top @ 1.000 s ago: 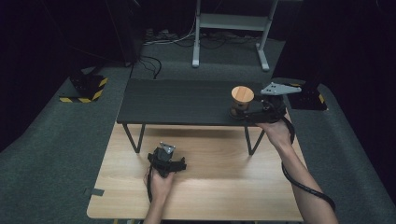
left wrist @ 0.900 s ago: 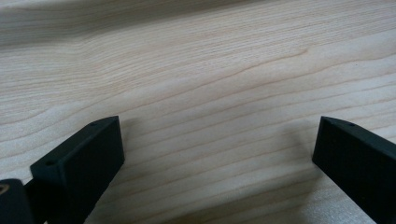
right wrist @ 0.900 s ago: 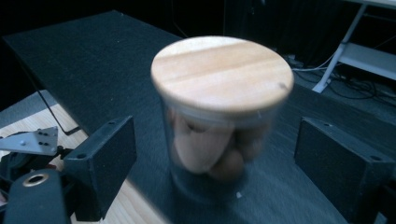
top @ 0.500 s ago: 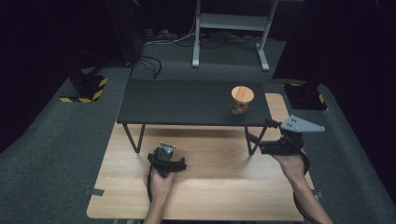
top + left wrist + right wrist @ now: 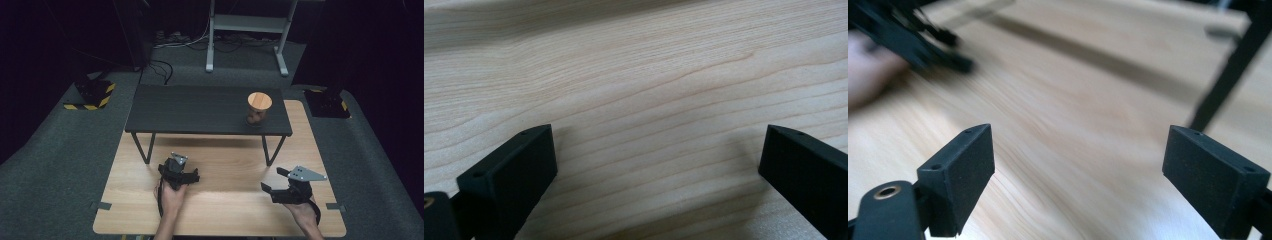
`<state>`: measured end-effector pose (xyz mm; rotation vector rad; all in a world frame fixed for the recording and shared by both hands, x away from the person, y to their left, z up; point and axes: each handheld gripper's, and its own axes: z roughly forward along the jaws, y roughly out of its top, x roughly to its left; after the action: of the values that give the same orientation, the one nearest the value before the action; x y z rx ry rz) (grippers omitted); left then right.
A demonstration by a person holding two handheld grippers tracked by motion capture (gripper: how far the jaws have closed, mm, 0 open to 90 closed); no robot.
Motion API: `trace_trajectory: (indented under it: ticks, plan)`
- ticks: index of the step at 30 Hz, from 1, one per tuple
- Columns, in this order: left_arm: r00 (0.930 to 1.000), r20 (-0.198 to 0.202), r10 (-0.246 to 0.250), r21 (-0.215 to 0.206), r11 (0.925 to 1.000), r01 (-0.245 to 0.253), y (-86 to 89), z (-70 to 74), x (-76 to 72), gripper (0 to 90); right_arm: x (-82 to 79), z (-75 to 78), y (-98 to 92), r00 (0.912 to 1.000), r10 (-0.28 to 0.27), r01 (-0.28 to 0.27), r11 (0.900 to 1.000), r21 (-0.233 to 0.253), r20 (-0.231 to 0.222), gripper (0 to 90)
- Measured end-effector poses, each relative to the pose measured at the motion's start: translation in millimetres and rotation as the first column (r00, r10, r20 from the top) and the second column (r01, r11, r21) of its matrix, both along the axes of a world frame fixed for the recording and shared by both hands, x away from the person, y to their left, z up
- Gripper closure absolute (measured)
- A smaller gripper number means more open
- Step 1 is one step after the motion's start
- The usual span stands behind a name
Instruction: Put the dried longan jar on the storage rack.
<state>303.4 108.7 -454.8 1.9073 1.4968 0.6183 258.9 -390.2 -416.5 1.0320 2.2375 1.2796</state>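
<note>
One jar (image 5: 258,109) with a wooden lid stands on the right part of a dark low bench (image 5: 200,111), its contents unclear. Nearer, on the pale wooden table (image 5: 220,200), the left gripper (image 5: 176,172) and right gripper (image 5: 277,184) rest well apart, both with jaws spread and empty.

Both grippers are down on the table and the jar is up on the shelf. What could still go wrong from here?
1. The jar stands near the right front edge of the shelf; a knock to the shelf might tip it off.
2. The right gripper lies close to the shelf's leg, so a careless lift could hit it.
3. Its cable loops at the wrist and may snag.
</note>
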Motion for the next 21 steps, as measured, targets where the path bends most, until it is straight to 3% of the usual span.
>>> trace_trajectory:
  ticks: [6,14,21]
  plan:
    - [1.0,-0.001,0.0,0.001,1.0,0.0,0.1,0.2,0.1,2.0,8.0,-26.5,-1.3,0.9962,-0.084,0.083,0.996,-0.03,-0.022,12.3]
    - [1.0,-0.001,0.0,0.0,1.0,0.0,0.0,0.2,0.1,2.0,22.1,-39.5,1.6,0.9899,-0.132,0.13,0.991,-0.04,-0.052,11.9]
    - [1.0,-0.004,-0.002,0.006,1.0,0.002,0.1,0.8,0.3,2.0,28.9,-39.8,4.1,0.986,-0.149,0.146,0.988,-0.048,-0.074,11.8]
